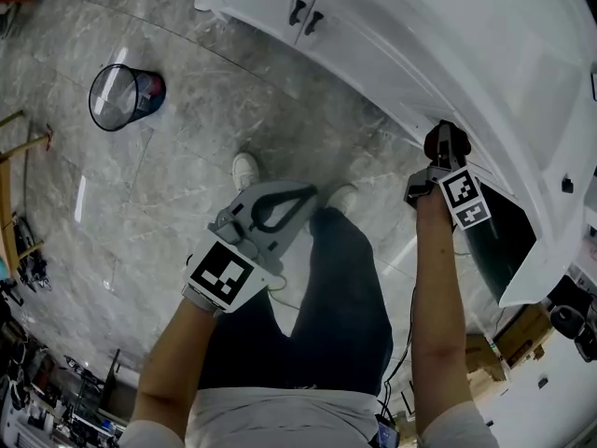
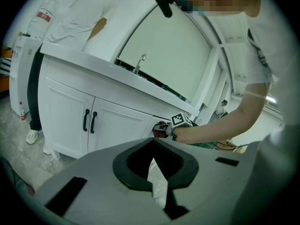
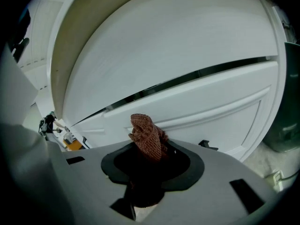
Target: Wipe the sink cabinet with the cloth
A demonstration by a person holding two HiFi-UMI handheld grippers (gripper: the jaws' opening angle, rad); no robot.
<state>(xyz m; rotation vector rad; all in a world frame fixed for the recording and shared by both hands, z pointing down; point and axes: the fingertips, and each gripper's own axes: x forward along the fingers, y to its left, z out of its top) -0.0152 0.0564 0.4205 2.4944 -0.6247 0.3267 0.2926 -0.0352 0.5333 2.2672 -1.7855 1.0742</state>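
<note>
1. Clamping the reddish cloth point(image 3: 148, 138), the right tongs point(image 3: 149, 150) are closed on it, with the cloth bunched upright between the jaws.
2. Cloth tip sits just ahead, near the white sink cabinet point(image 3: 197, 69) front; contact unclear.
3. Left tongs point(image 2: 154, 143) have jaws together, empty, well apart from the cabinet.

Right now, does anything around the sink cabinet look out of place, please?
Nothing spilled or damaged. The dark opening at the right end of the sink cabinet stands out, seemingly an open door; the right gripper grips the cloth nearby.
</note>
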